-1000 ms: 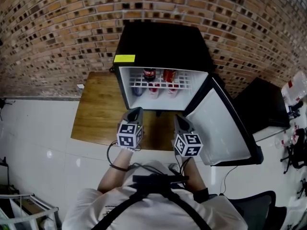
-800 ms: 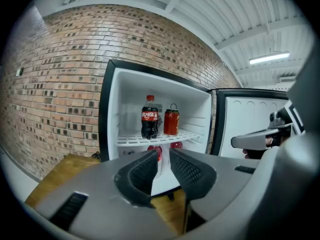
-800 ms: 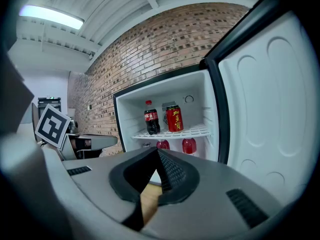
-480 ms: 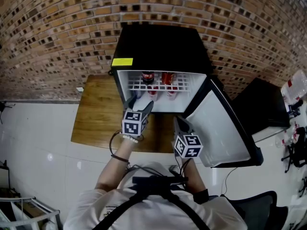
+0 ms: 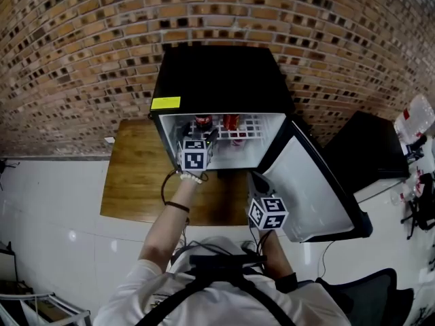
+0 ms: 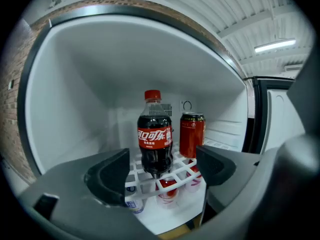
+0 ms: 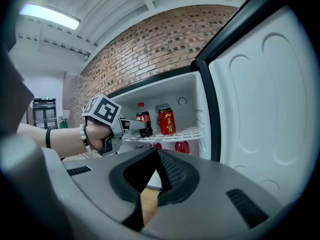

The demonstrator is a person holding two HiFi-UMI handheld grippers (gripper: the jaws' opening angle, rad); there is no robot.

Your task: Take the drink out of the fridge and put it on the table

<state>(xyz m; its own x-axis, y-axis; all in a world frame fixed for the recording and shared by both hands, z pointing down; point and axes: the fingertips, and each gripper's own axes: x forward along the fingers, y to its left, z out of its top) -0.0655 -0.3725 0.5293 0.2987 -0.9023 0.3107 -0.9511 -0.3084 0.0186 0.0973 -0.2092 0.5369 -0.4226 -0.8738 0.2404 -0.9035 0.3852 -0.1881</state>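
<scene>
A small fridge [image 5: 221, 73] stands toward the back right corner of a wooden counter [image 5: 136, 175]. The left tongs [image 6: 162, 170] reach into its mouth with the jaws opening and nothing between them yet. Straight ahead, just past their tips, a cola bottle [image 6: 154, 136] stands upright near the front edge of the wire shelf [image 6: 186, 161]. A red can [image 6: 192, 134] stands just beside it on the right. The right tongs [image 7: 154, 169], closed and empty, hang near the counter's front edge, so the left hand is far nearer. The fridge door [image 5: 306, 182] stands open at the right.
</scene>
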